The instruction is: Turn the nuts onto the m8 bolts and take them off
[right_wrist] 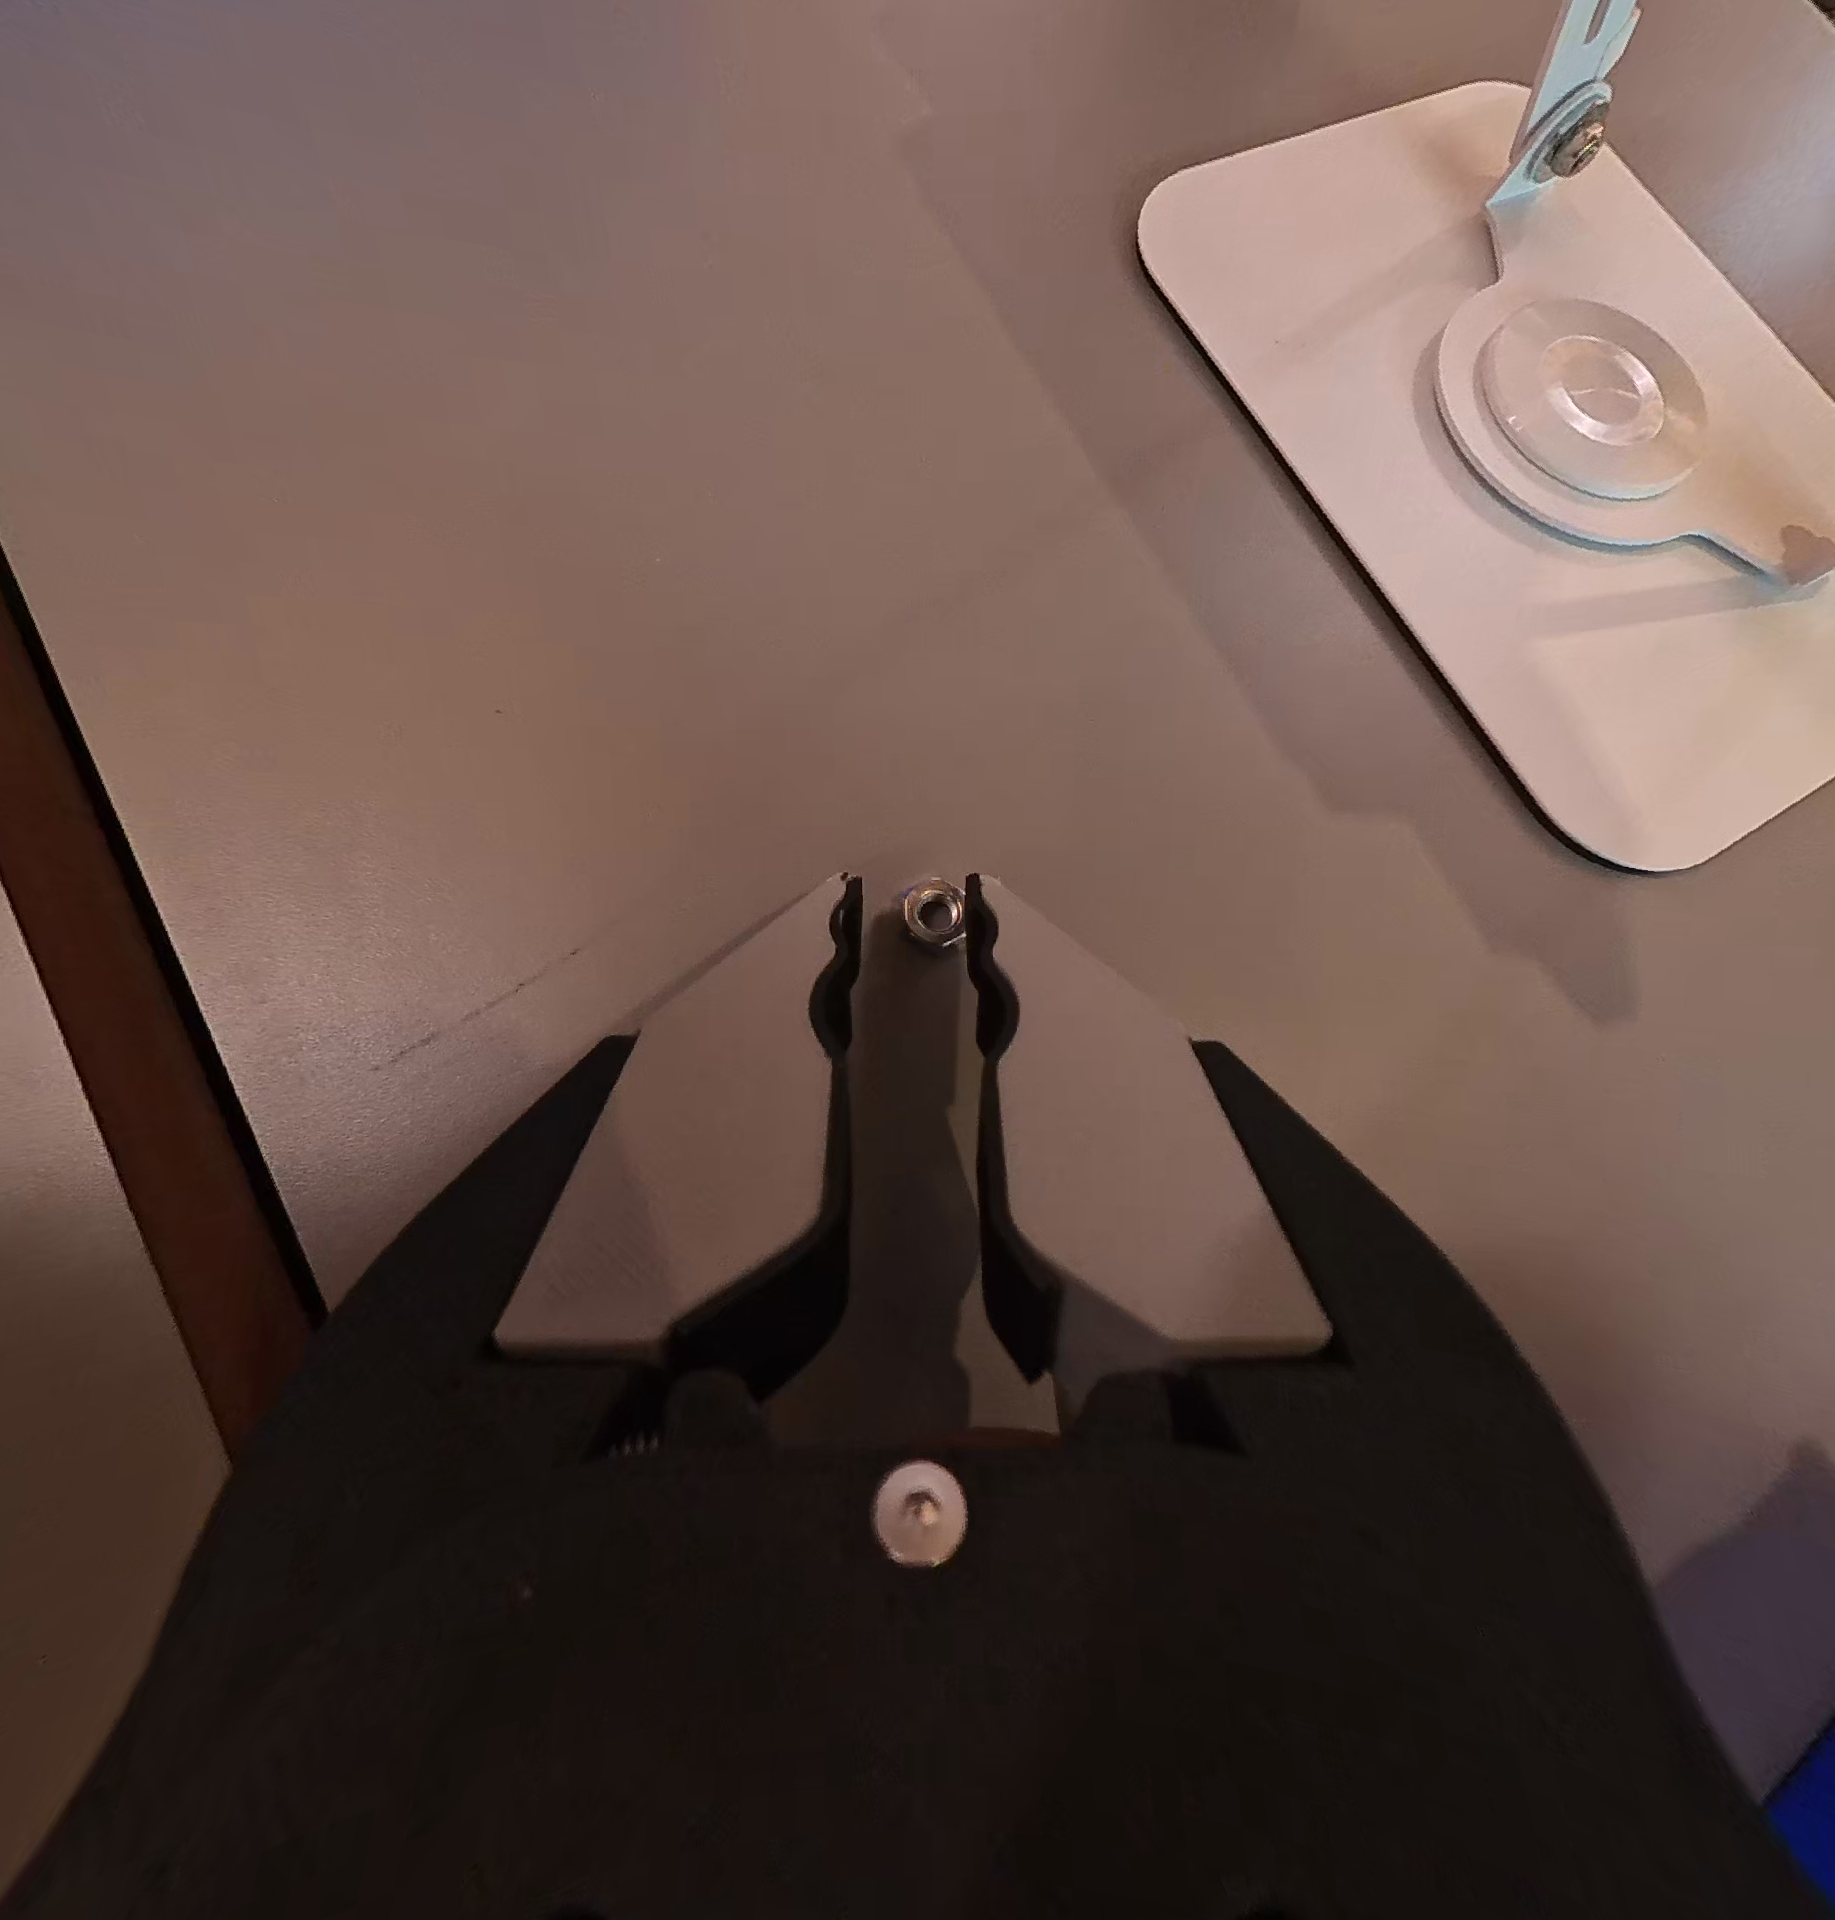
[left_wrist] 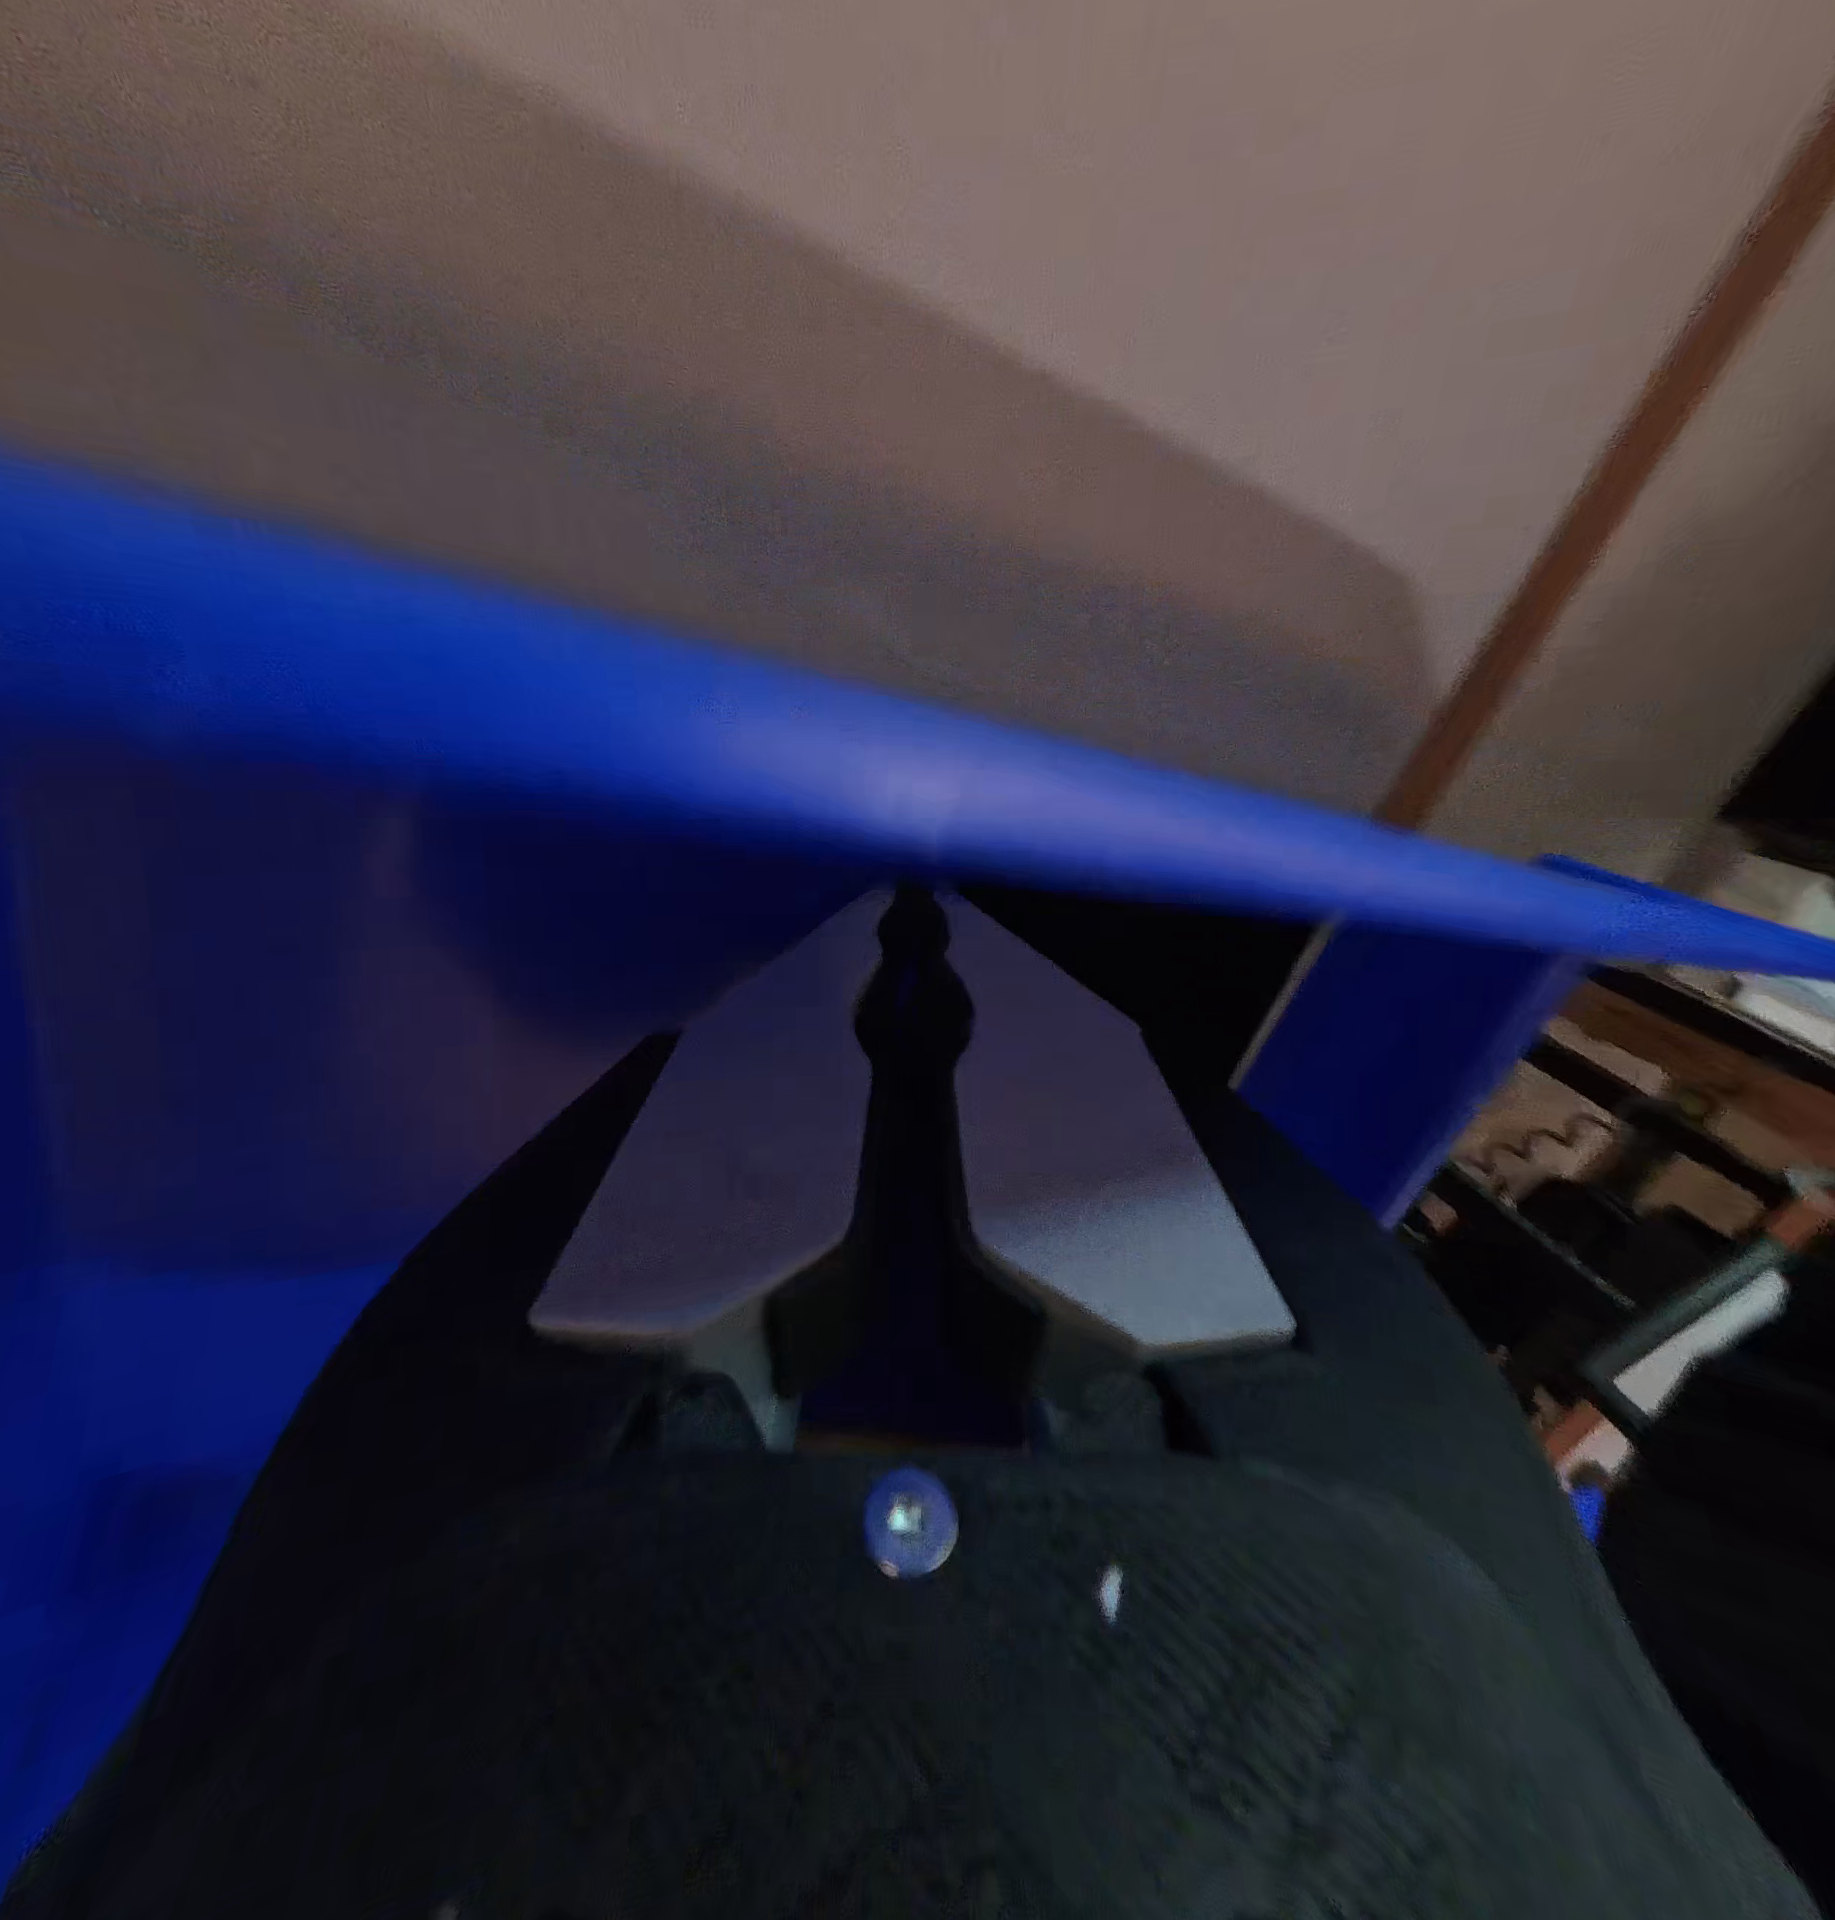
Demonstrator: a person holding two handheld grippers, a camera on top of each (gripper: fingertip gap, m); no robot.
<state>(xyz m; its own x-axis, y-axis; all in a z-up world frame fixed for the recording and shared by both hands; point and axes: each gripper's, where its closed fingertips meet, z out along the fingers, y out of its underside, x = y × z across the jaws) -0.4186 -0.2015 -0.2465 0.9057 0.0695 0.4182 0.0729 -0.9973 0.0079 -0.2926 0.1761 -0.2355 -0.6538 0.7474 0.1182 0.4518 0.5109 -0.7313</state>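
Note:
In the right wrist view a small silver hex nut (right_wrist: 934, 914) lies flat on the grey table (right_wrist: 580, 520). My right gripper (right_wrist: 911, 896) is open a little, its fingertips on either side of the nut, which is close to the right finger. In the blurred left wrist view my left gripper (left_wrist: 918, 902) has its jaws together, with the tips just under the rim of a blue plastic bin (left_wrist: 477, 707). Nothing shows between its fingers. No bolt is in view.
A white stand base (right_wrist: 1515, 644) with a clear round disc (right_wrist: 1593, 390) and metal arms sits at the back right. The table's brown edge (right_wrist: 113, 987) runs along the left. Dark shelving (left_wrist: 1671, 1195) lies beyond the bin. Spacing between my two grippers at the tips: around 40 cm.

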